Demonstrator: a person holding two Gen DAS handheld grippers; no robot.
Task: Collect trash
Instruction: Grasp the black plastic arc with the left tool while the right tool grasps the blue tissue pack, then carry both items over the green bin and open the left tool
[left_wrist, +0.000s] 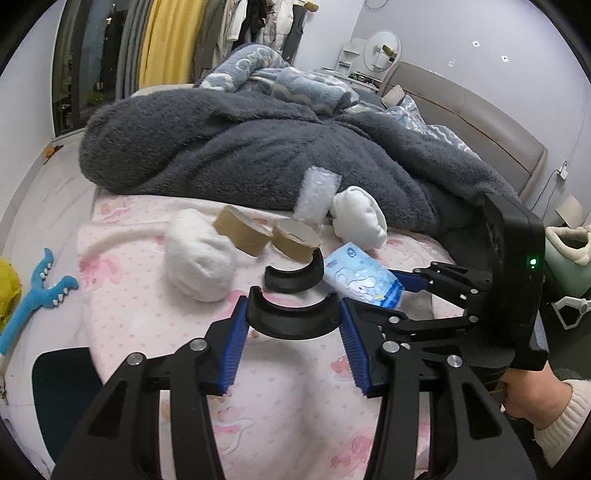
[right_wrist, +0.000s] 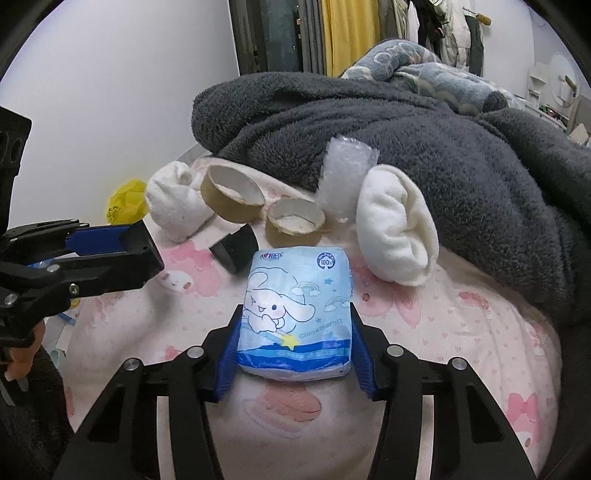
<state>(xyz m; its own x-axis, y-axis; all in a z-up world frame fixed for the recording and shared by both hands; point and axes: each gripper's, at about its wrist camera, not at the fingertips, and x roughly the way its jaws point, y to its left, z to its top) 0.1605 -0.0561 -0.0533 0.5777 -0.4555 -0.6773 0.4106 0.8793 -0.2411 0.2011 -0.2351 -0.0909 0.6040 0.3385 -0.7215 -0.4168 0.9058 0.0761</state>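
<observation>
Pickup step: right tongs (right_wrist: 295, 343) clamp the blue tissue pack (right_wrist: 297, 310) just before the cardboard tape rolls (right_wrist: 295, 221); left tongs (left_wrist: 293, 314) grip a black curved piece (left_wrist: 293, 317); next, lift the pack clear.

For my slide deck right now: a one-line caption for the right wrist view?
Right tongs grip a blue cartoon tissue pack on the pink bedsheet, beside two cardboard tape cores.
</observation>
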